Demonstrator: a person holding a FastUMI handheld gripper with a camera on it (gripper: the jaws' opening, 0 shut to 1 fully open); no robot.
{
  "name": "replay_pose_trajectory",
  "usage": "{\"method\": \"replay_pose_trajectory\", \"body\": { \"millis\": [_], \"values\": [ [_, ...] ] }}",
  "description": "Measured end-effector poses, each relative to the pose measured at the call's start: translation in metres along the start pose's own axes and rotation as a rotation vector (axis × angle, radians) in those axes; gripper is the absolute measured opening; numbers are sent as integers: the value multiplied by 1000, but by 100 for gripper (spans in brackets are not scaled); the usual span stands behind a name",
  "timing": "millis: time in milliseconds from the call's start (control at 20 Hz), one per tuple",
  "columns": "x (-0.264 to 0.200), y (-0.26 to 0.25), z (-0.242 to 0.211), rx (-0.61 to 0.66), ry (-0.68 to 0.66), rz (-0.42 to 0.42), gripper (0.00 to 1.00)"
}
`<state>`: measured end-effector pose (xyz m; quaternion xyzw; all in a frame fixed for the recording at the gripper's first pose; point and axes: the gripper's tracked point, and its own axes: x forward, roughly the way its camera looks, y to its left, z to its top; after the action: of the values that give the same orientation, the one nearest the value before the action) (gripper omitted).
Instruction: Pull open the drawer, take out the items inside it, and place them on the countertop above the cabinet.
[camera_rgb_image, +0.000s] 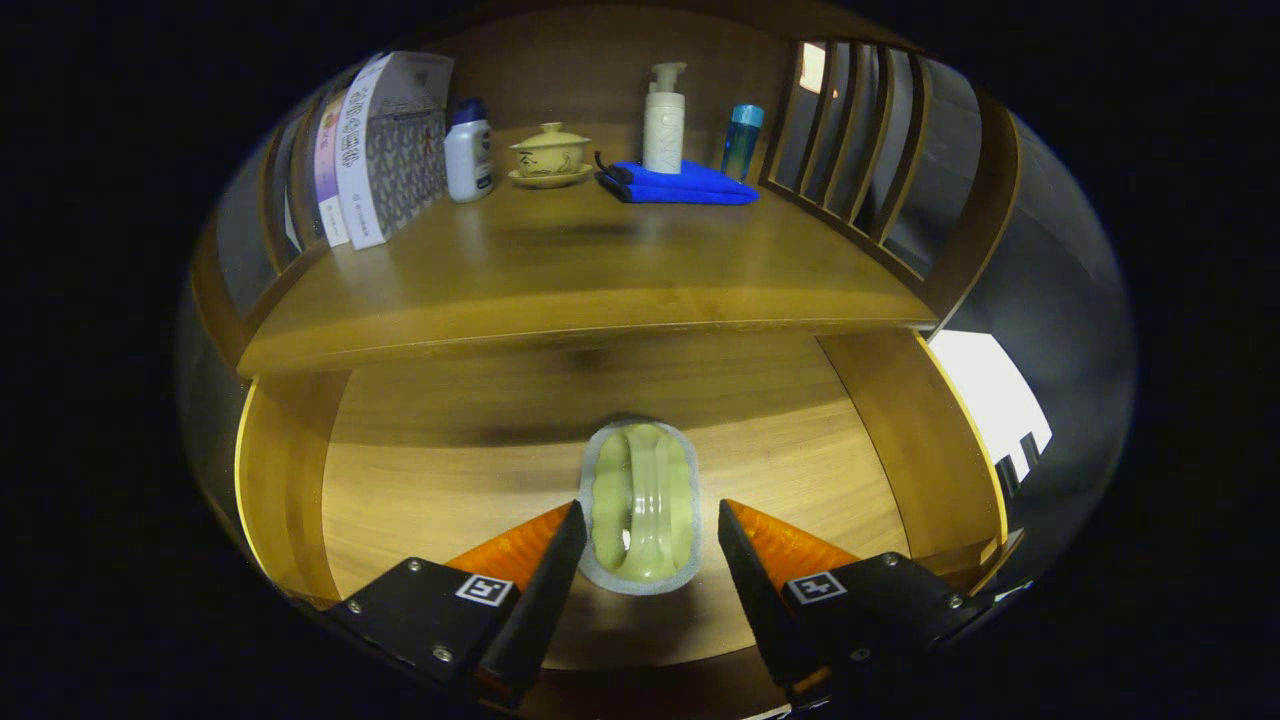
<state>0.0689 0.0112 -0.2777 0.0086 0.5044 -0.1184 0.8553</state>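
The wooden drawer (420, 470) is pulled open below the countertop (560, 270). On the drawer floor lies a pale green oval item (641, 505) in a grey-rimmed clear wrapper. My gripper (647, 535) is open, with its two fingers on either side of the item's near half. The left finger is close to the wrapper's edge and the right finger stands a little apart from it. Neither finger presses on the item.
At the back of the countertop stand books (375, 150), a white bottle with a blue cap (467, 152), a yellow lidded cup on a saucer (550, 153), a pump bottle (664, 120) on a folded blue cloth (680, 184) and a blue bottle (741, 140). Wooden slats (860, 140) rise at the right.
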Motion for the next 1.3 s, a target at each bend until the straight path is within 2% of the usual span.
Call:
{"method": "replay_pose_trajectory", "body": {
  "millis": [150,250,300,400,650,750,950,1100,1300],
  "values": [
    [11,-1,-2,55,20,17,75],
    [18,2,-13,53,60,36,58],
    [16,8,-13,60,58,71,42],
    [15,7,-14,38,43,68,25],
    [-1,9,-32,13,-5,62,19],
    [-11,22,-31,1,-64,105,17],
    [-41,30,-49,-43,-112,131,16],
    [-68,32,-40,-84,-241,194,16],
    [-98,14,-21,-150,-356,166,16]
  ]
}}
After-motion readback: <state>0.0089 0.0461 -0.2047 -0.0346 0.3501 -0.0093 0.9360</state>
